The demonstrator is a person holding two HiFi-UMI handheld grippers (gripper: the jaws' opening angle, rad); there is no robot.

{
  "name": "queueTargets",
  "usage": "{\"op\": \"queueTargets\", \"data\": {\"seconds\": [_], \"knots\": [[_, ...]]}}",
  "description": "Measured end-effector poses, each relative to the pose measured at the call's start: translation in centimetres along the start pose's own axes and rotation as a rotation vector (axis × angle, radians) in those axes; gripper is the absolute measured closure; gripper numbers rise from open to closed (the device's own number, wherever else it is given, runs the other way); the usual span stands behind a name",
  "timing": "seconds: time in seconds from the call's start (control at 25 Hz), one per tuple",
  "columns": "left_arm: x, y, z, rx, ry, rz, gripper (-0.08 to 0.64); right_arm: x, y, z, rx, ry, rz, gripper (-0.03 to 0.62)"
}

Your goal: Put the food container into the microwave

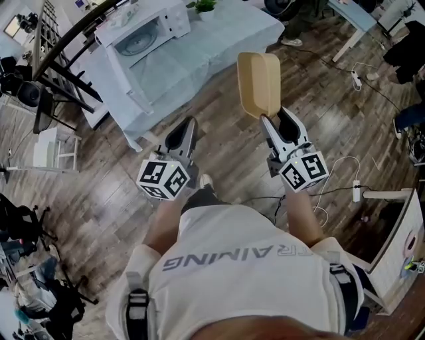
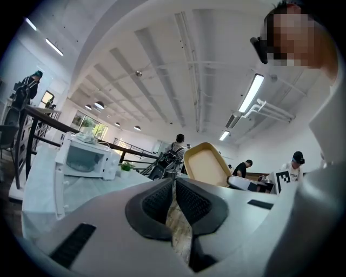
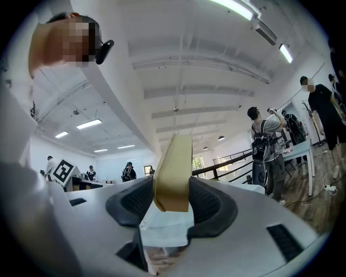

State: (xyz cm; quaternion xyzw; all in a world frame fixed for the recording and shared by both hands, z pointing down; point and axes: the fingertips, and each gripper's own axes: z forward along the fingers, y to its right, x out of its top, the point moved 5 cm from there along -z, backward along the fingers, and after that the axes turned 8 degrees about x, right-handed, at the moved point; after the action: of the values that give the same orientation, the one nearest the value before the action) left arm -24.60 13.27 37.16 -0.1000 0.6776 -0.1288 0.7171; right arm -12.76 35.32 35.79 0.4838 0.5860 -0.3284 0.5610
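My right gripper is shut on the rim of a tan food container, which it holds up in the air, tilted almost on edge. In the right gripper view the container stands edge-on between the black pads. The white microwave sits on a table with a pale cloth at the far left, its door swung open toward me. My left gripper is shut and holds nothing. From the left gripper view I see the microwave at the left and the container at the right.
A small green plant stands on the table behind the microwave. Black railing runs along the far left. Cables and a power strip lie on the wooden floor at the right. Several people stand in the room in both gripper views.
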Motion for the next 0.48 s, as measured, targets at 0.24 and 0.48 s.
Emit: {"op": "queueTargets", "data": {"seconds": [0.24, 0.48], "knots": [[3.0, -4.9, 4.5, -0.033, -0.004, 0.033, 0.511, -0.1, 1.7, 6.4, -0.047, 0.002, -0.006, 0.370], [4.8, -8.9, 7.6, -0.054, -0.022, 0.023, 0.511, 0.5, 1.6, 11.5, -0.061, 0.005, -0.014, 0.368]]}}
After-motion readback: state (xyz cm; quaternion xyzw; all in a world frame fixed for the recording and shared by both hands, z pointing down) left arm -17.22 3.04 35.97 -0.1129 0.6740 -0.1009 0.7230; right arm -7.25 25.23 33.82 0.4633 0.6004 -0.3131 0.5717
